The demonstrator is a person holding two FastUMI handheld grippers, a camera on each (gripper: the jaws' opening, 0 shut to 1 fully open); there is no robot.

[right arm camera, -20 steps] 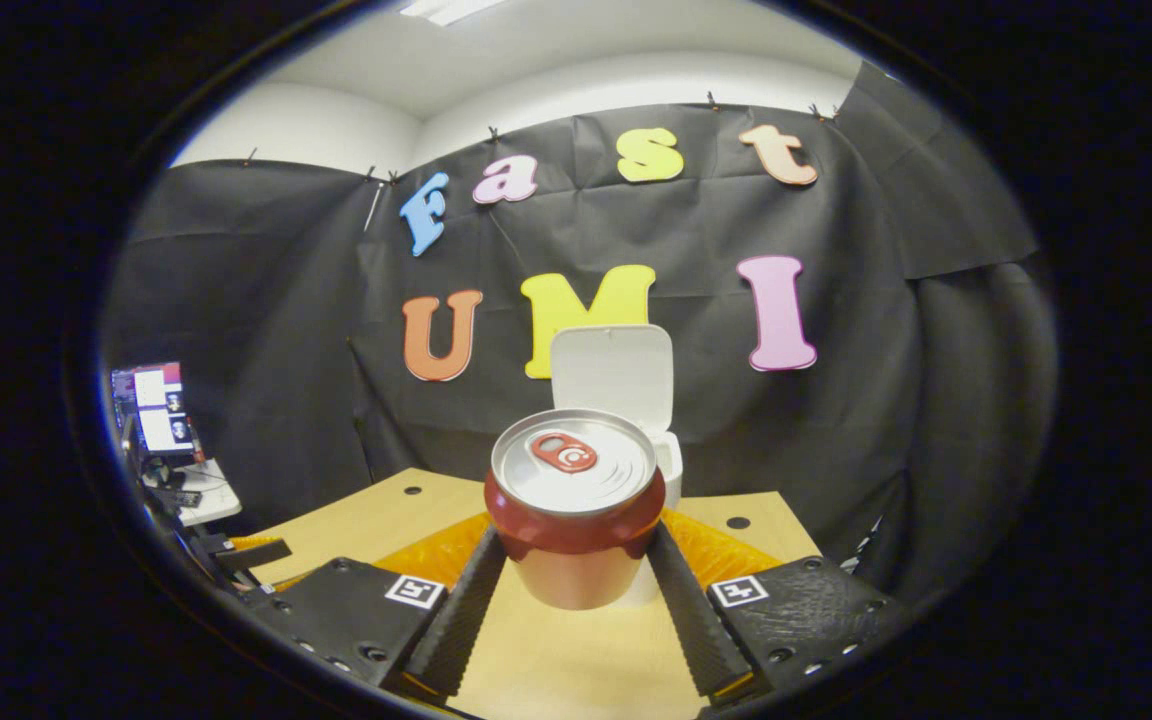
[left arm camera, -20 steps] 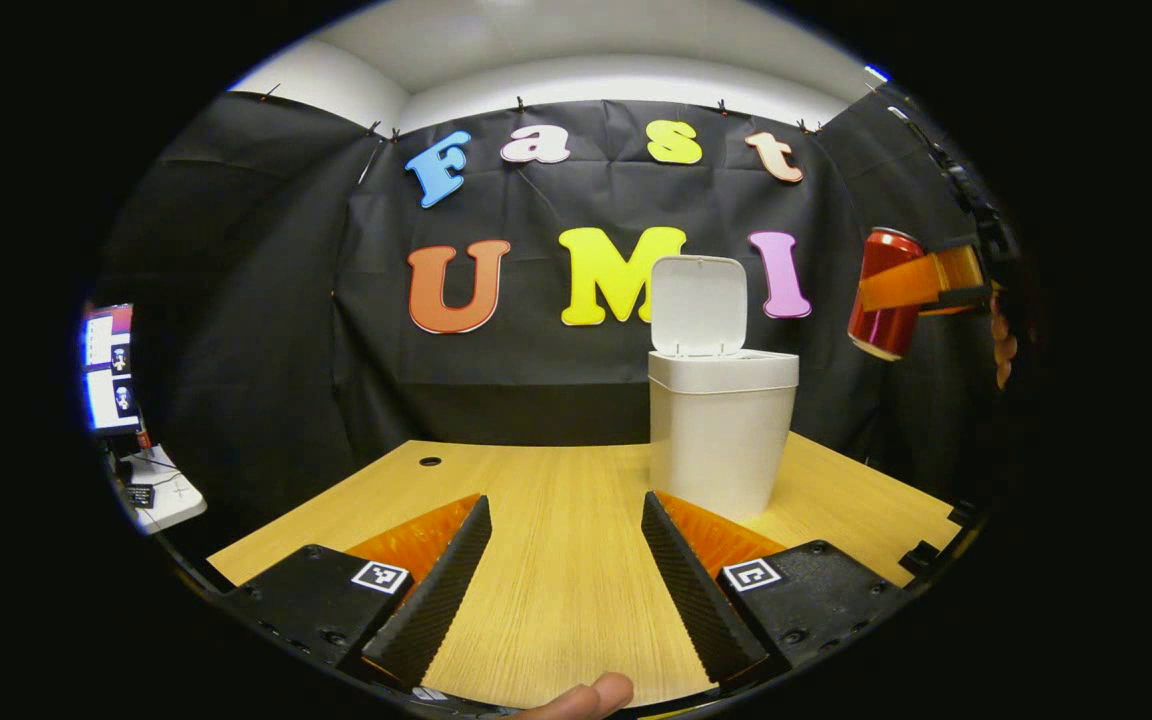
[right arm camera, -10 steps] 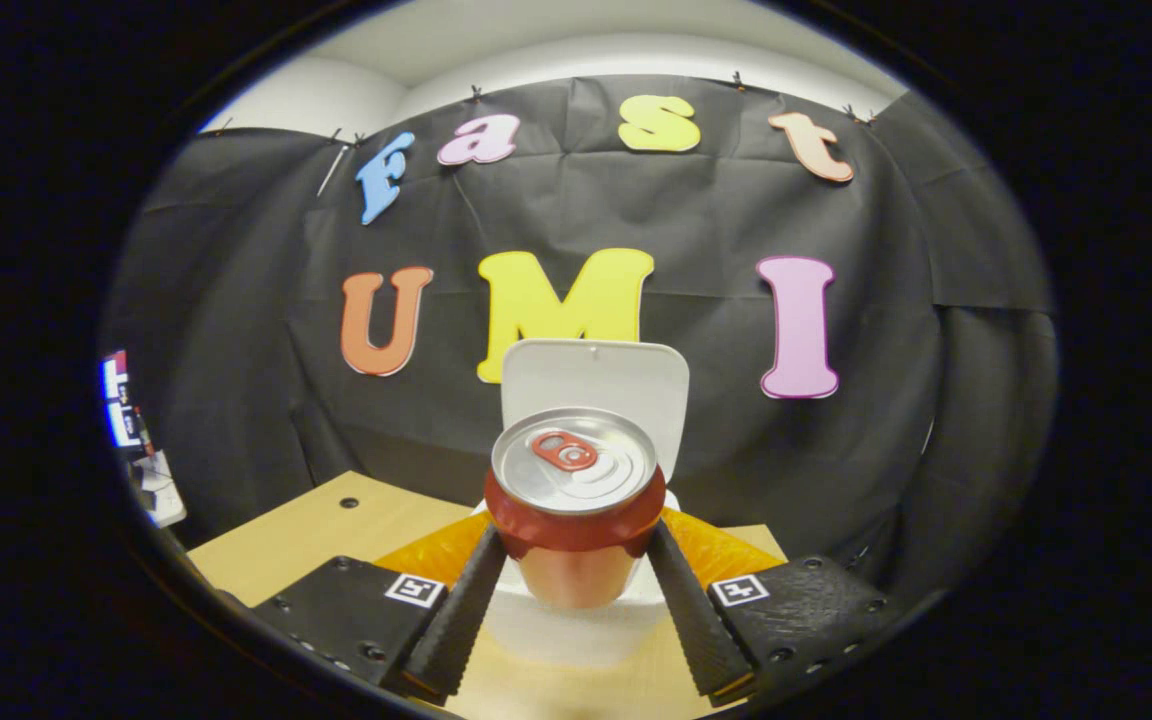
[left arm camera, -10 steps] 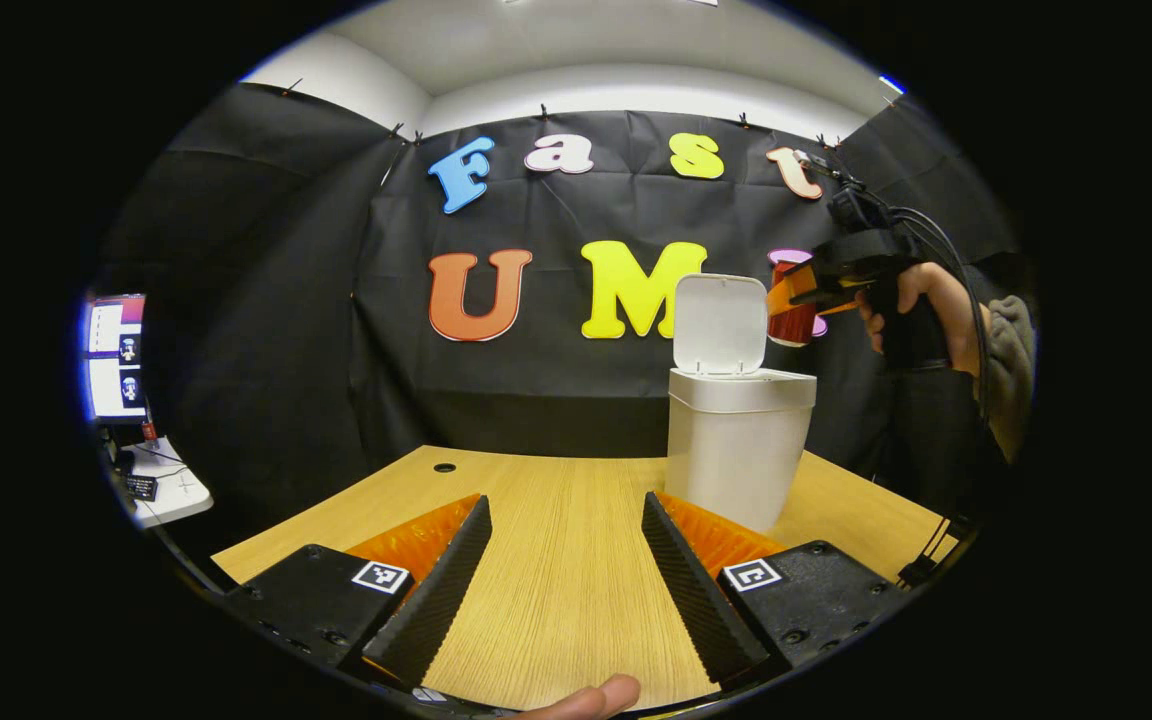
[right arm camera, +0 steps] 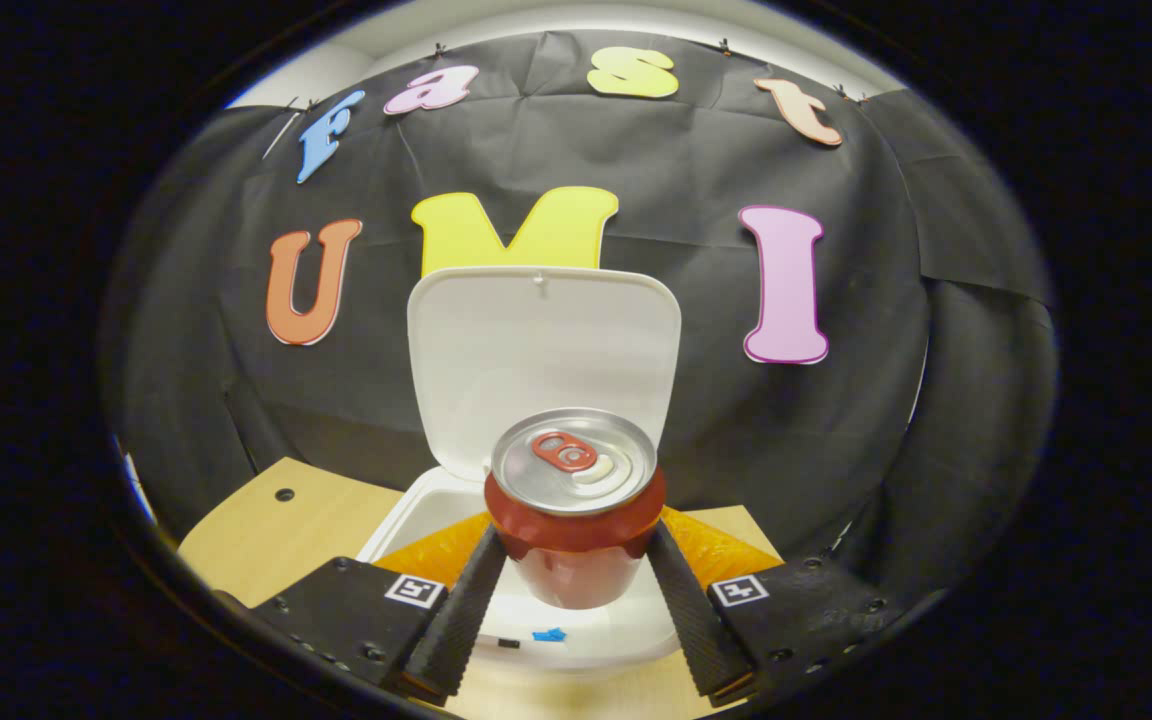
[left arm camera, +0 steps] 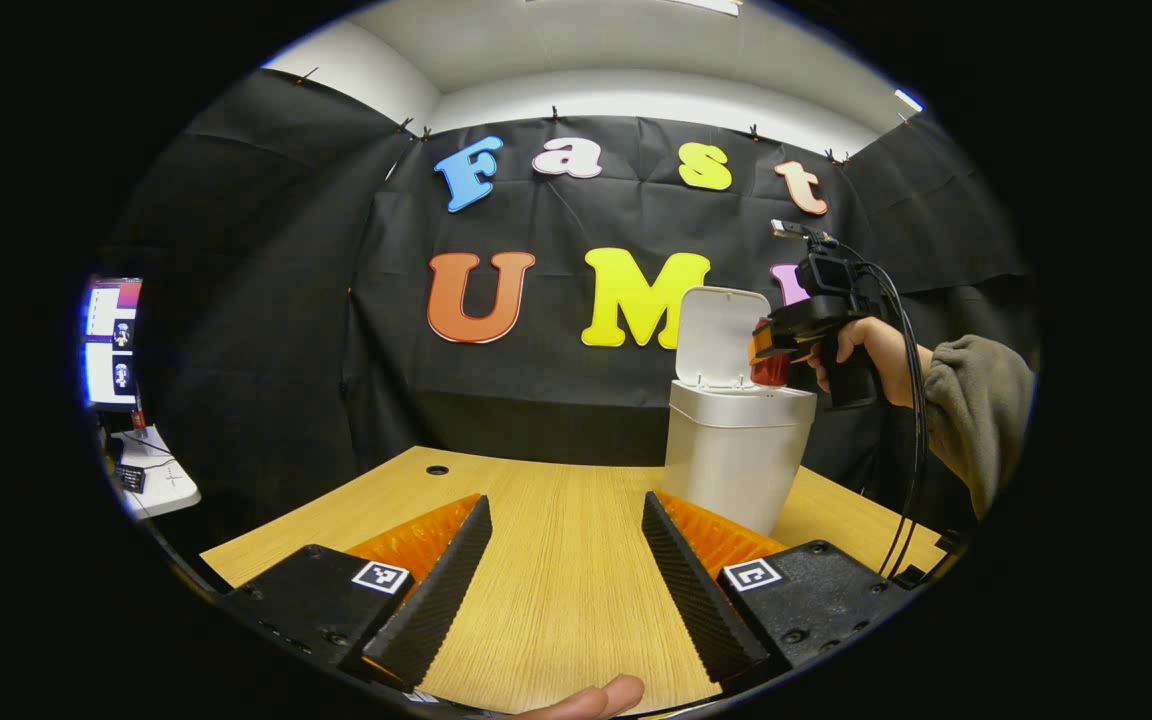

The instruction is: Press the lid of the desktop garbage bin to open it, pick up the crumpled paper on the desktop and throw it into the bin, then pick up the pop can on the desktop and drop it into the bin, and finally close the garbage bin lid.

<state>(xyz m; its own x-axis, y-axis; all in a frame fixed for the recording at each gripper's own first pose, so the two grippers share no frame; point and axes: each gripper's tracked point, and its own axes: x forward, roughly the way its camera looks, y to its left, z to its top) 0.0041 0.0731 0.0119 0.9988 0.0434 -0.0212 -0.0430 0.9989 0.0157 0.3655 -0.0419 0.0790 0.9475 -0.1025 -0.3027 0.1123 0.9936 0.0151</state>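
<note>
Now the right gripper [right arm camera: 571,590] is clamped on the can [right arm camera: 573,500] above the open bin [right arm camera: 406,520]. Center it over the opening before releasing. The left gripper [left arm camera: 564,585] has its fingers apart over the table [left arm camera: 556,500].

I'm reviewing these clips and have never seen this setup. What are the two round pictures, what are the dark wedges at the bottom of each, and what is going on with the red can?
A person holds a hand-held two-finger gripper in each hand, and a fisheye camera rides on each one. The wedges are that gripper's own fingers.

In the left gripper view, the left gripper is open and empty above the wooden table. Farther off stands the white bin, its lid raised, with a hand holding the other gripper over it.

The right gripper view looks along the right gripper, whose fingers clamp the red pop can from both sides, over the bin's open mouth. The can has not been dropped yet.
</note>
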